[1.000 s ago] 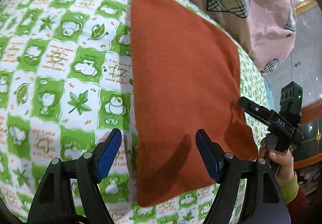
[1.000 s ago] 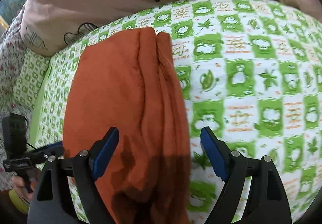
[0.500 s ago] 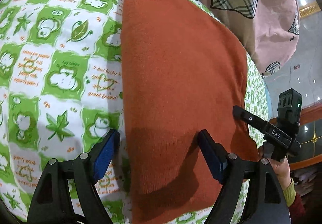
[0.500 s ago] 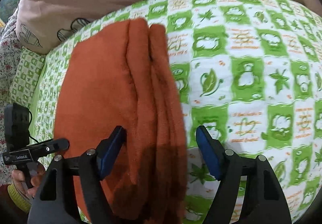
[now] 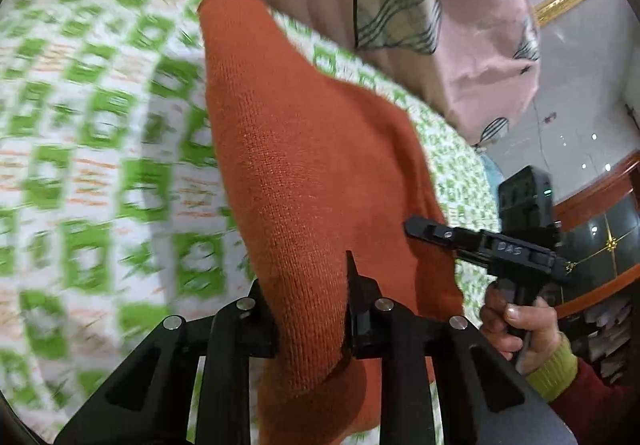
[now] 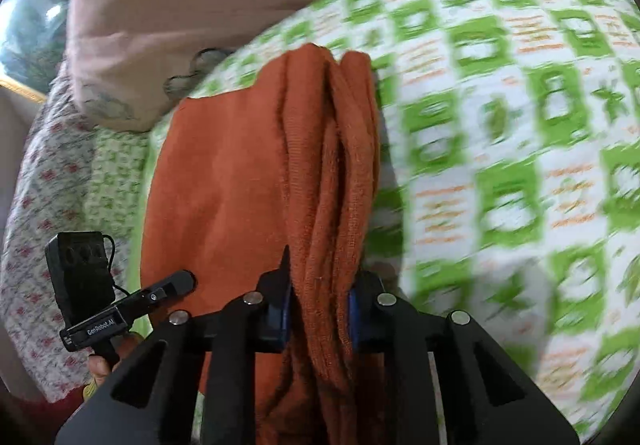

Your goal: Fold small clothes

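Garment: an orange knitted cloth (image 5: 320, 173), already folded into several layers, lies on the bed in the middle of both wrist views, its near end at 6 o'clock and its far end toward 12 o'clock.
Layers: in the right wrist view the stacked fold edges (image 6: 336, 173) run side by side along the cloth's 3 o'clock side; the flat single face spreads toward 9 o'clock.
Why held so: each claw takes one near corner, probably so that the near end can be lifted and carried over toward 12 o'clock for another fold.
Left claw (image 5: 308, 309): narrow, jaws closing, with the cloth's near edge bunched between them and rising as a ridge; the pads appear to press on it.
Right claw (image 6: 318, 305): narrow, jaws closing on the thick bundle of fold edges, blue pads against the cloth on both sides.
Other views of the claws: the right claw shows at 3 o'clock in the left view, tip at the cloth's edge, gripped by a hand (image 5: 520, 325) in a yellow-green cuff; the left claw shows at 8 o'clock in the right view.
Bed: a sheet (image 5: 100, 165) with green and white squares carries the cloth; it is blurred.
Beyond: a pink quilt (image 6: 168, 17) with plaid leaf patches is heaped at 12 o'clock, close behind the cloth's far end.
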The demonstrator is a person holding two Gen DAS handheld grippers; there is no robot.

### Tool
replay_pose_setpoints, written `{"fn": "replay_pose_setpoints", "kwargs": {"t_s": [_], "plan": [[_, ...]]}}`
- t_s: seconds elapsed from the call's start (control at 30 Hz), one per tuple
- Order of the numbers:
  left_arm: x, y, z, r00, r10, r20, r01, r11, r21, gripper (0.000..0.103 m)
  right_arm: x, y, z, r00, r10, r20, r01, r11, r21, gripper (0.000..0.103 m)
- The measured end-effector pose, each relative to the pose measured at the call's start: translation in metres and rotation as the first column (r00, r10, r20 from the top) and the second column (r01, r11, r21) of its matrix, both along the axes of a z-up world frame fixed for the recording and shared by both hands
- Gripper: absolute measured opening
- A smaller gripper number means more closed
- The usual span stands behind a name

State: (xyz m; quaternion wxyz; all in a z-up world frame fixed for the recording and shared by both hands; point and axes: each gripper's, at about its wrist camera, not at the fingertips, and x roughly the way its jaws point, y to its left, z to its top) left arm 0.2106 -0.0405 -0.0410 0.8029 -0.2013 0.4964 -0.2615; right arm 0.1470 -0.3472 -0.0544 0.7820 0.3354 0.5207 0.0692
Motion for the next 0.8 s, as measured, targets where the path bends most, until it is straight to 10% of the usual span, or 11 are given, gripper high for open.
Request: {"fn": "replay_pose_setpoints", "kwargs": {"t_s": [0.5, 0.8], "plan": [[-0.065, 0.115, -0.019, 0.988, 0.149, -0.033, -0.145, 0.983, 0.109, 0.025, 0.026, 0.127, -0.021, 0.981, 0.195, 0.023, -0.196, 0.978, 0.075, 0.023], [-0.080, 0.133, -0.037, 0.970, 0.227, -0.092, -0.211, 0.964, 0.161, 0.059, 0.028, 0.131, -0.022, 0.981, 0.187, -0.045, -0.192, 0.974, -0.123, 0.037]]}}
